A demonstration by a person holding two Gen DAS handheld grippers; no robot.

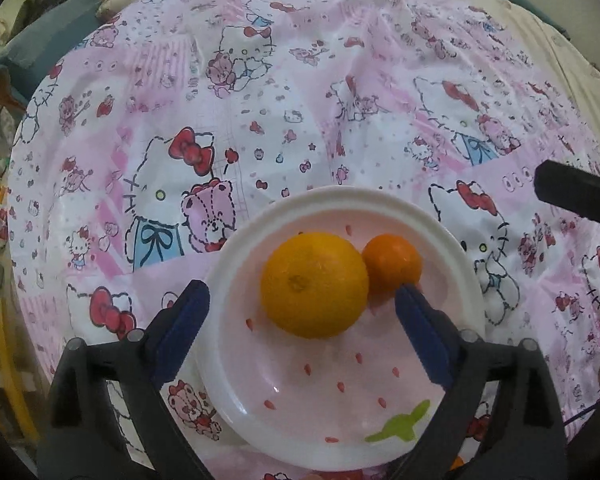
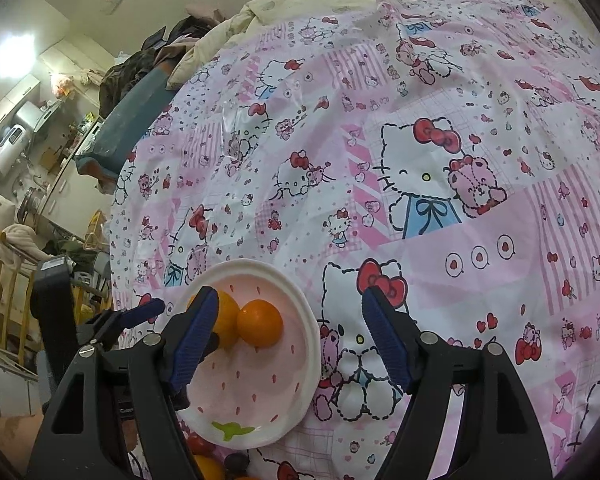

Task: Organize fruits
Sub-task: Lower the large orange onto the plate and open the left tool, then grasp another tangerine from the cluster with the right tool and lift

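A white strawberry-print plate (image 1: 440, 236) lies on the Hello Kitty cloth. On it sit a large yellow-orange orange (image 1: 314, 284) and a smaller orange tangerine (image 1: 392, 268), touching each other. My left gripper (image 1: 302, 294) is open, its jaws standing either side of the big orange just above the plate. My right gripper (image 2: 286, 302) is open and empty, above the plate's (image 2: 300, 292) right part; the tangerine (image 2: 259, 323) and the orange (image 2: 226, 320) lie between and behind its left finger. The left gripper (image 2: 140, 314) shows at the left in the right wrist view.
More fruit, red, orange and dark purple pieces (image 2: 216, 456), lies by the plate's near edge. The pink cartoon cloth (image 2: 420, 160) covers a bed. A blue bolster (image 2: 140, 116) and room clutter lie off the left edge. The right gripper's finger (image 1: 572, 196) shows at right.
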